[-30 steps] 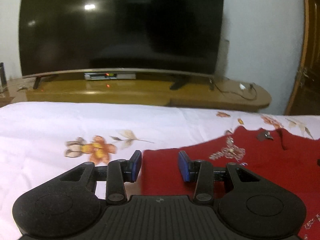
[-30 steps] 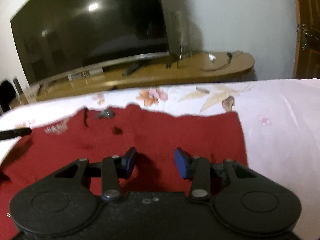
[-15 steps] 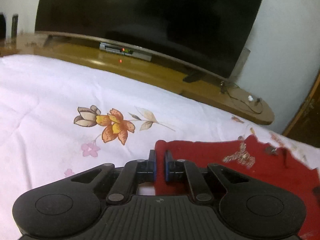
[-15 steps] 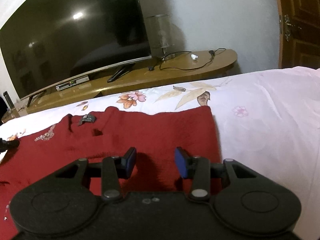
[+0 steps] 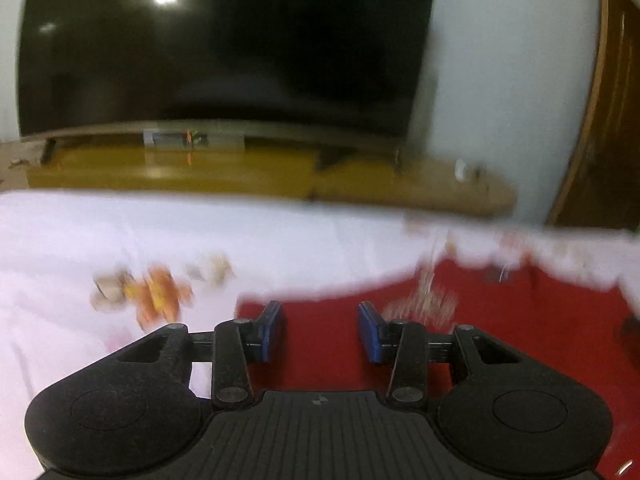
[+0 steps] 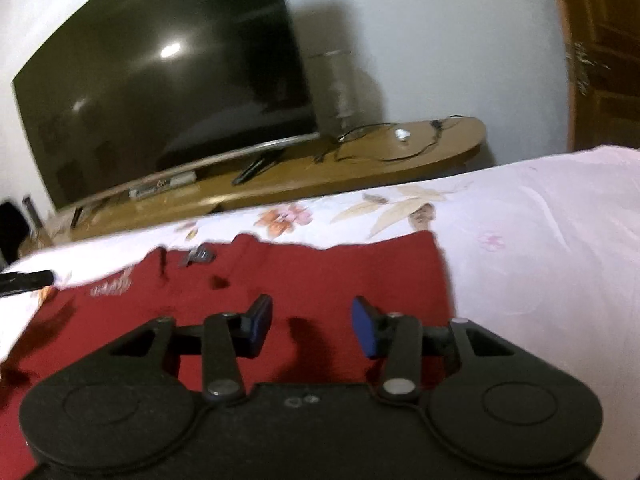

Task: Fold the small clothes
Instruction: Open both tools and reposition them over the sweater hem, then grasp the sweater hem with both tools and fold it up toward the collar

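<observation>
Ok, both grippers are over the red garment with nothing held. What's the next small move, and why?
Probably lower the left gripper onto the near left edge of the red garment and pinch it. Its jaws are opening with only flat cloth beneath, nothing pinched. The right gripper is open over the garment's right part, and the garment lies spread unfolded on the floral bedsheet.

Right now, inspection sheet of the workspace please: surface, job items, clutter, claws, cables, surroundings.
Surface: bed sheet, pale, floral print.
Job's things: red garment spread flat on it, embroidery near one edge.
Clutter: nothing seen on the bed beyond the garment.
Claws: left claw opening, nothing pinched, over the garment's corner; right claw open over the garment.
Cables: black cable looped on the wooden TV stand.
Surroundings: dark TV, white wall, wooden door.
</observation>
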